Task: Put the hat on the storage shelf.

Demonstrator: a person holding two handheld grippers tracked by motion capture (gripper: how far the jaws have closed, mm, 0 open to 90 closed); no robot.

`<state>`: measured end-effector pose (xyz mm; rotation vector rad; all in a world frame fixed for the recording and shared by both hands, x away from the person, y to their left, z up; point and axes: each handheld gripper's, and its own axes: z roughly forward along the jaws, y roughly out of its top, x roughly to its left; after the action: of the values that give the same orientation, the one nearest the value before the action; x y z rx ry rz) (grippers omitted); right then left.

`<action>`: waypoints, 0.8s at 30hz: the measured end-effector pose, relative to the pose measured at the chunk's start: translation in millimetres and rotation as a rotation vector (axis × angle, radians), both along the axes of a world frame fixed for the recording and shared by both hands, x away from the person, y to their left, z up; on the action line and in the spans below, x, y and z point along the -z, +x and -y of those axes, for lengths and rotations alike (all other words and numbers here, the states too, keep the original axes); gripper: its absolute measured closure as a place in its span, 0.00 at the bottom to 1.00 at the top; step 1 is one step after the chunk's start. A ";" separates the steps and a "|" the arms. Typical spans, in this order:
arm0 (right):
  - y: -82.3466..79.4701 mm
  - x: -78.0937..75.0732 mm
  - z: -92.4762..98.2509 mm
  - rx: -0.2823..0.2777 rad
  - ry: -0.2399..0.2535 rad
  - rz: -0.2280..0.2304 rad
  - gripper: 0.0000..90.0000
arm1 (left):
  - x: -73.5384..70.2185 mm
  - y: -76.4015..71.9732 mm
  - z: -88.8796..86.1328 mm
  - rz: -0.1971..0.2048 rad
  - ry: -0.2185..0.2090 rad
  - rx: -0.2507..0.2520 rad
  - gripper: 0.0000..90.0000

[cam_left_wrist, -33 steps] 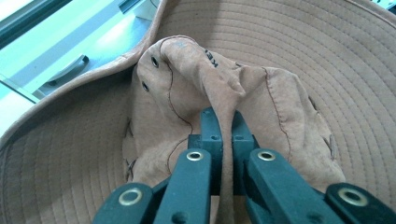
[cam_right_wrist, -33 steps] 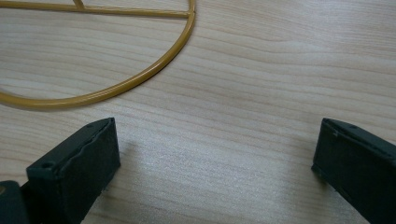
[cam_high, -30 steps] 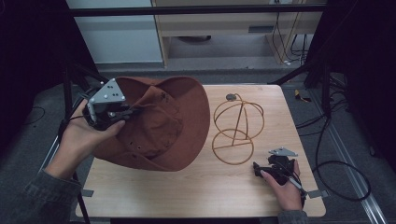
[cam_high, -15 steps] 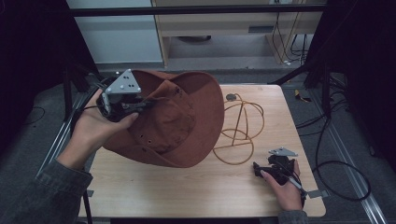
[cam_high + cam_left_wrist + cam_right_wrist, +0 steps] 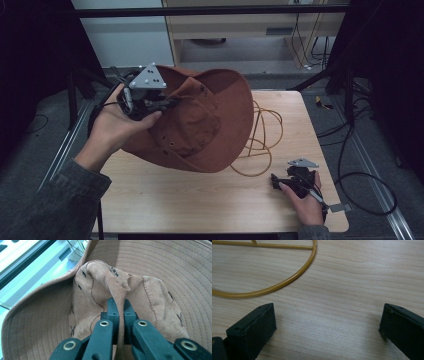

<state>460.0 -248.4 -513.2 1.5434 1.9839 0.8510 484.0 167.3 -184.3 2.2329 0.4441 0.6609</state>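
the left gripper (image 5: 117,315) is clamped on a fold of the hat (image 5: 200,125), held tilted above the table (image 5: 175,200) beside the wire stand (image 5: 262,145). the right gripper (image 5: 327,327) rests near the right front corner, jaws apart. the thin fold could slip, or the brim snag the stand. pale wood, dim room

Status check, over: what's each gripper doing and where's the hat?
Left gripper shut on brown hat, held above table. Right gripper open, low over table. Wire stand partly under hat brim.
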 end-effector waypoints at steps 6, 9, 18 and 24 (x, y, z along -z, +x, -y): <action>0.0 0.0 0.0 0.000 0.000 0.000 0.01 | -1.2 6.1 13.3 -0.004 0.012 0.013 0.98; -0.1 0.0 -0.2 0.002 0.002 -0.001 0.01 | 0.1 8.4 21.2 -0.006 0.016 0.023 0.98; 0.0 0.0 -0.1 0.001 0.001 -0.001 0.01 | 1.3 10.8 34.1 -0.005 0.026 0.039 0.98; -0.1 -0.1 0.0 0.001 0.001 -0.002 0.01 | -2.4 14.7 49.0 -0.007 0.031 0.055 0.98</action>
<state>459.8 -248.4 -513.0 1.5458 1.9843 0.8509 498.7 118.3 -181.9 2.2693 0.3771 0.6353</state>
